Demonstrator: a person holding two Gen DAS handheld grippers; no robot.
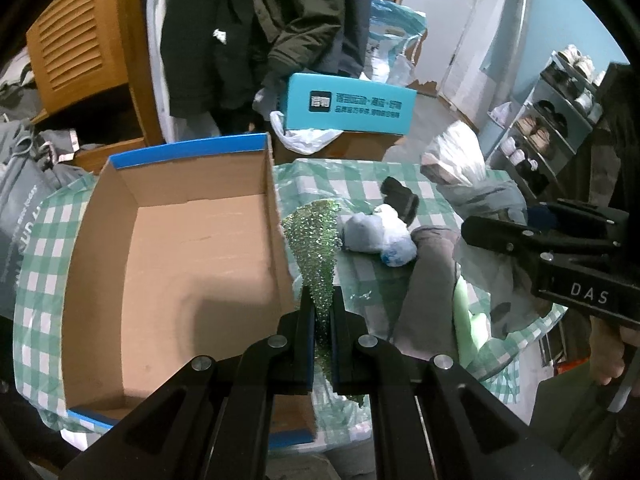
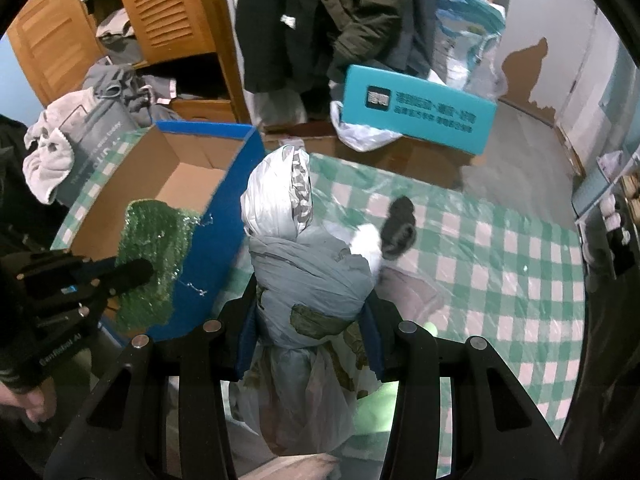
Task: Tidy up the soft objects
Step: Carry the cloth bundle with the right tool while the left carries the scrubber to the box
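My left gripper (image 1: 323, 304) is shut on a green sequined cloth (image 1: 316, 248), held beside the right wall of an open, empty cardboard box (image 1: 180, 264) with blue edges. The cloth (image 2: 154, 252) and the box (image 2: 188, 168) also show in the right wrist view, with the left gripper (image 2: 132, 272) at the left. My right gripper (image 2: 310, 312) is shut on a grey and white rolled fabric bundle (image 2: 304, 264), held above the table. The right gripper (image 1: 540, 236) shows at the right of the left wrist view. A grey-white sock roll (image 1: 376, 234) and a dark sock (image 1: 400, 196) lie on the checked cloth.
A green-and-white checked tablecloth (image 2: 480, 248) covers the table. A teal box (image 1: 348, 104) stands behind it on a brown carton. Grey-brown and light green fabric (image 1: 432, 280) lies near the right gripper. Hanging coats, a wooden wardrobe (image 2: 168, 12) and a shoe rack (image 1: 552, 120) surround the table.
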